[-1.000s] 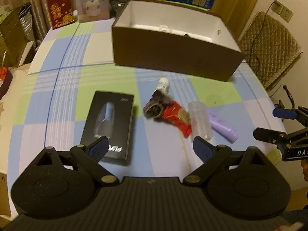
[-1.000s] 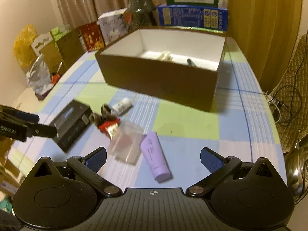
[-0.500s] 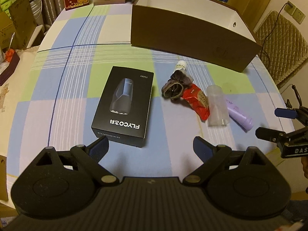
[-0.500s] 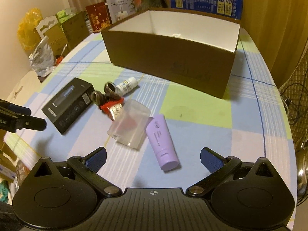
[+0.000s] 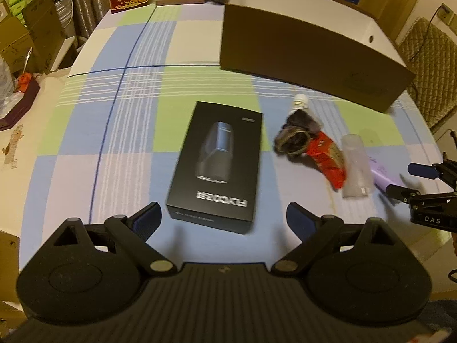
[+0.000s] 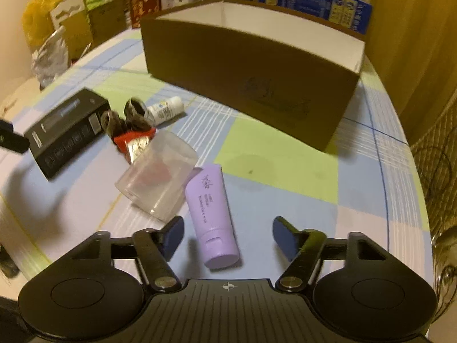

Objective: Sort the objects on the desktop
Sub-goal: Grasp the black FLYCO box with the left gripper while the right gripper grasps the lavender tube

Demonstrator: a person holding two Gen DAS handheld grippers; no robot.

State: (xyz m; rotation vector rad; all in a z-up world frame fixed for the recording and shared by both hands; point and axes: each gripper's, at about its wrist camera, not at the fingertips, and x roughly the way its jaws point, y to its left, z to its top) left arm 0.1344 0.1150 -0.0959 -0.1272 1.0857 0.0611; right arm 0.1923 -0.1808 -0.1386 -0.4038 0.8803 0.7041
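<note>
Tilted steeply down, my right gripper (image 6: 227,235) has just been narrowing around the purple tube (image 6: 211,214) without touching, while my left gripper (image 5: 224,218) gapes wide before the black box (image 5: 217,165).

The right gripper (image 6: 227,233) is positioned over the purple tube (image 6: 212,213), whose cap end lies between jaws that have just been closing, pads not touching. A clear plastic container (image 6: 158,173) lies beside it.

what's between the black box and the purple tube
In the right wrist view, between the black box and the purple tube lie dark hair ties, a red packet and a clear container on its side.
</note>
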